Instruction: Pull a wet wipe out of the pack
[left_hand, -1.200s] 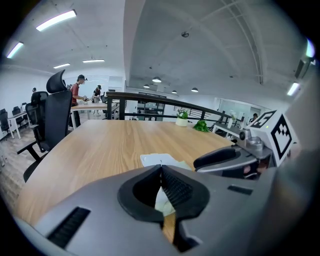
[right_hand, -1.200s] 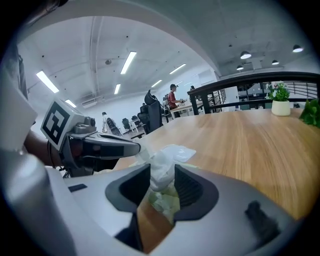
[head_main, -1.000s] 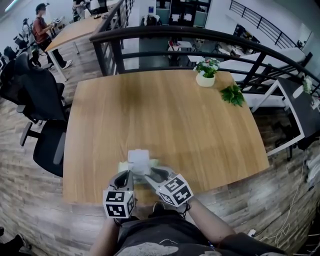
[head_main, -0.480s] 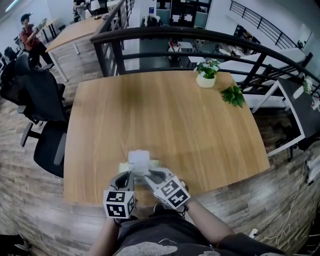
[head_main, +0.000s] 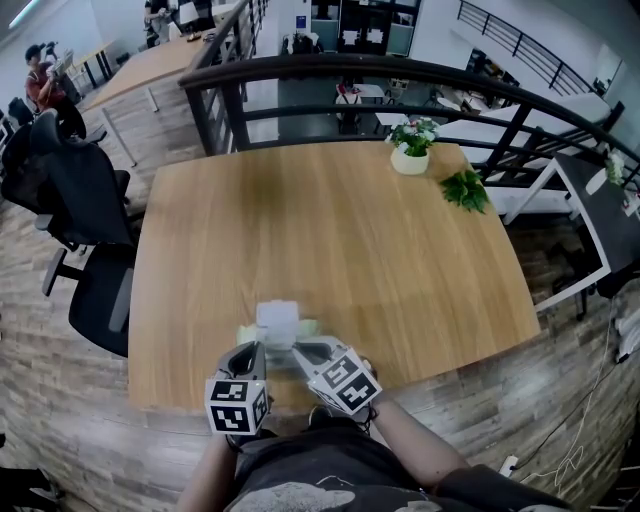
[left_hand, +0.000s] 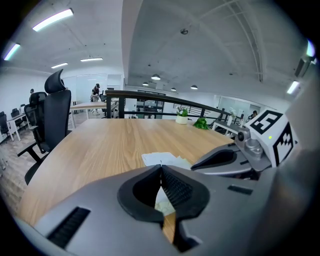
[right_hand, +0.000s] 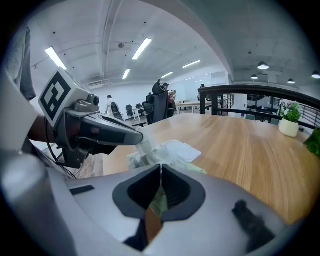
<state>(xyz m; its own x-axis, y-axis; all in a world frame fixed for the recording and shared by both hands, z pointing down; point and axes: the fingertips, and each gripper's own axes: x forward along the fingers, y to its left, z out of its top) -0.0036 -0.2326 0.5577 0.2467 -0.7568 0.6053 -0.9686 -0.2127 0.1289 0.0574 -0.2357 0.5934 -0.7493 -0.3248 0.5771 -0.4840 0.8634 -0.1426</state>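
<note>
left tool (left_hand: 161, 169): jaws fully together, pinched on a white tuft standing up out of the pack (right_hand: 194, 169) opening. Reads as the wet wipe (right_hand: 150, 154), not film. The right gripper view shows the tip right on it.

right tool (right_hand: 161, 167): jaws have just closed and now meet with no visible gap. It sits at the pack's near end, on the person's side. Green wrapper shows behind the tips, but I can't confirm the pads actually bite it. My guess is it's there to anchor the pack.

pack: soft green flow-wrap lying flat on the desk (head_main: 330, 230). Its white lid (right_hand: 182, 150) is flipped open toward the far side. The desk's near edge is just behind the pack and both tools converge on it from there. A plant pot (head_main: 410, 158) stands well apart, beyond the pack to the far right, so it's not a factor.

Handling, my read:
- wipe is thin, limp and damp. It'll stretch and drag through the slot, and it tears if gripped by a corner only
- take it low on the tuft, close to the opening, with a full pad bite
- pack is light and slippery on the wood, so it lifts with the wipe unless held down
- pull up and away from the pack, slow and steady, or the next wipe may trail out too
</note>
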